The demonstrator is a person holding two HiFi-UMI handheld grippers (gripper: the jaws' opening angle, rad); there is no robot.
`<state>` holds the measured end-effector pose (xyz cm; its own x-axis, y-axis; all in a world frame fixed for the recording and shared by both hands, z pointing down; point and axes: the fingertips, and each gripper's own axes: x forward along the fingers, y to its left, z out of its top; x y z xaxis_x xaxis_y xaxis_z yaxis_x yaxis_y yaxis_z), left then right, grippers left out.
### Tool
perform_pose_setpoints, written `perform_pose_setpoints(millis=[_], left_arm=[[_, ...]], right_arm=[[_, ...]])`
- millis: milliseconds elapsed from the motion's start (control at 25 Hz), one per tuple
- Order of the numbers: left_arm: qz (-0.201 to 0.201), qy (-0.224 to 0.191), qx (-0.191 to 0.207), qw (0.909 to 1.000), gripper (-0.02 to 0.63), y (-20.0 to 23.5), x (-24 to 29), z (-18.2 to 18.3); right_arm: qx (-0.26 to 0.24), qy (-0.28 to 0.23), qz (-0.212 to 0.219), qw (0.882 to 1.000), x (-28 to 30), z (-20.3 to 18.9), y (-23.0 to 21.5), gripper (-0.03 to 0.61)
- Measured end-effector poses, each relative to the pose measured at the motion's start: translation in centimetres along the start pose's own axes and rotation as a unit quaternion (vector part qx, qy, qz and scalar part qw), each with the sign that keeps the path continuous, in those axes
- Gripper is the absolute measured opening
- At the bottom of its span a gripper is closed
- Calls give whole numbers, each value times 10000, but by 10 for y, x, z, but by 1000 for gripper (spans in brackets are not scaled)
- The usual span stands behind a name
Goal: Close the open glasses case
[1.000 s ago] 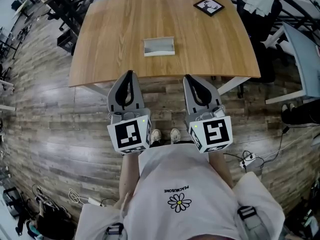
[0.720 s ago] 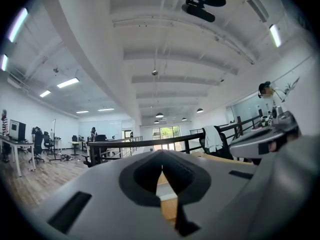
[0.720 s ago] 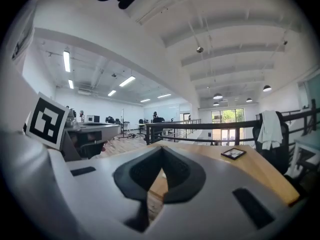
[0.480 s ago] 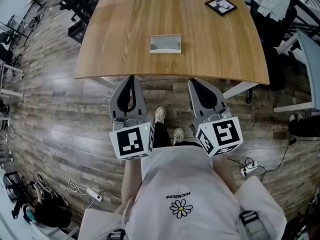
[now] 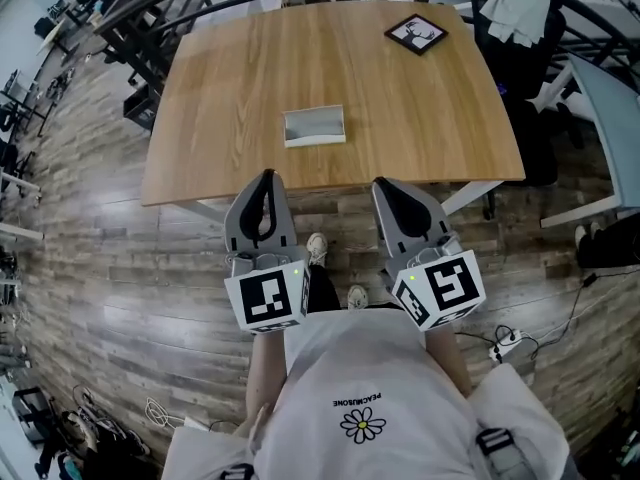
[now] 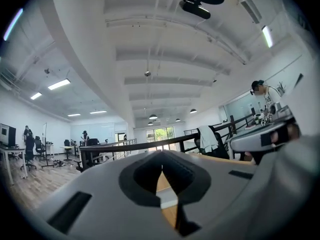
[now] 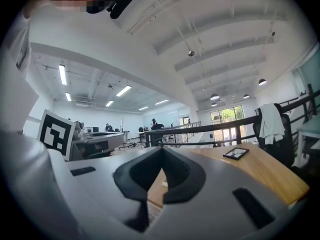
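Both claws are level, just short of the tabletop's [image 5: 220, 88] near edge. The left claw [image 5: 264, 176] has its tips together with nothing between them, and the right claw [image 5: 389, 184] is pinched together too, empty. The glasses case [image 5: 314, 126] sits mid-tabletop, well apart from both. It looks open, though it's small from here.

Head cam: above the person, pointing steeply down, well off the table [image 5: 400, 98]. It takes in the whole top, the floor and both grippers from behind.
Left gripper [image 5: 263, 175] cam: sits low behind the jaws, faces level at the table's near edge. Fisheye, and the ceiling [image 6: 165, 44] fills most of the frame.
Right gripper [image 5: 386, 184] cam: same setup alongside, with the tabletop spreading to its right.
Overlap: all three catch the tabletop and case [image 5: 314, 126]. The frame [image 5: 416, 34] shows in the head and right gripper views. The right cam also gets the left gripper's marker cube [image 7: 55, 131] at its left.
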<state>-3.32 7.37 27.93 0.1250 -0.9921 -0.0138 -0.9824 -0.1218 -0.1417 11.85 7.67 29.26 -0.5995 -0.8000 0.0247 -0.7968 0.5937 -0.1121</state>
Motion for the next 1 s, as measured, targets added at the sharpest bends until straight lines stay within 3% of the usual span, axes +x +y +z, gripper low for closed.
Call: perform_pose_setpoints(millis=[280,680,760,920,1000], left_arm=[[-168,23,-189,9997,17,21,56,-19],[-566,-212,-303,9977,17,79,175,-17],[-695,-300,-210,9969,17,87,197,-13],[-994,-282,460,9936,17,96,226,-20],[-1021,-232,248,9942,17,104,236,-24]], right_arm=[[-107,92,-291,9995,38,-7,-21,8],[-331,6,-785,9964,156,18,-56,8],[-389,24,-851,9956,181,20,-61,9],[-421,181,-850,9953,224,16,-65,9],[-393,215,-961,9944,238,14,-70,9]])
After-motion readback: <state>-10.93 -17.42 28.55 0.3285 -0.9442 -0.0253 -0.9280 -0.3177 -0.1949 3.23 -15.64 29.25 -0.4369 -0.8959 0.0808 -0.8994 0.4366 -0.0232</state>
